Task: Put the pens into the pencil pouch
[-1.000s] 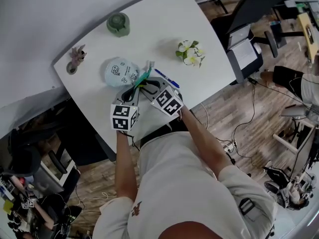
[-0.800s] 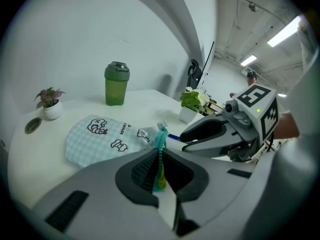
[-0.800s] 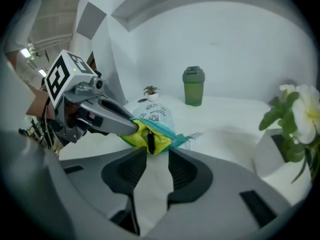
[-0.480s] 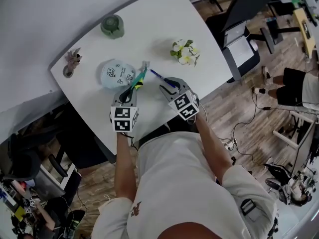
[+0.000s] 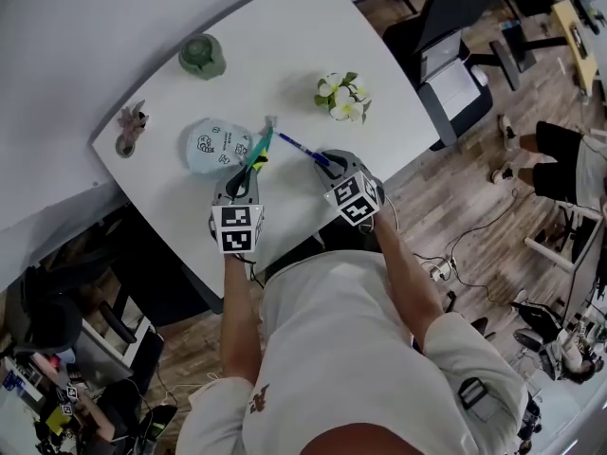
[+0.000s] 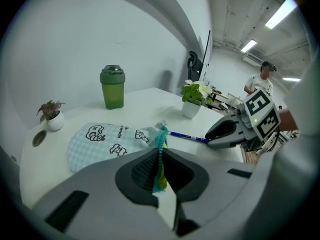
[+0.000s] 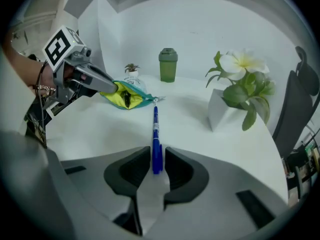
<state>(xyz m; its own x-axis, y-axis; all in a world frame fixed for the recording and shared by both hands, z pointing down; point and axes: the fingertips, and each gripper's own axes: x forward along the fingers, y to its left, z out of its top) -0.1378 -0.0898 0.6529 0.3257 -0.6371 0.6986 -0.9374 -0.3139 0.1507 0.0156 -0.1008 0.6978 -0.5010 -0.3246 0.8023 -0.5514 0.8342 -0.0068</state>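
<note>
A white table with rounded corners stands against a pale wall. Around it the room has a wooden floor, a black office chair past the table's right edge, loose cables and more desks. A person stands in the background.

On the table there is one pencil pouch, one pen, one cup and two potted plants, and two grippers work over it. The green lidded cup stands near the far edge by the wall. The small pink-leaved plant sits by the left corner. The white-flowered plant stands toward the right edge.

The pale blue pencil pouch lies flat near the front edge on the left side, its mouth turned toward the pen. The left gripper has its jaws fully together on the pouch's teal zip edge and yellow lining, lifting that lip.

The blue pen lies flat on the table just right of the pouch mouth, its tip toward the opening. The right gripper is at the pen's rear end near the front edge. Its jaws have just been closing, and they now stand narrow, with the pads against the barrel on both sides.
</note>
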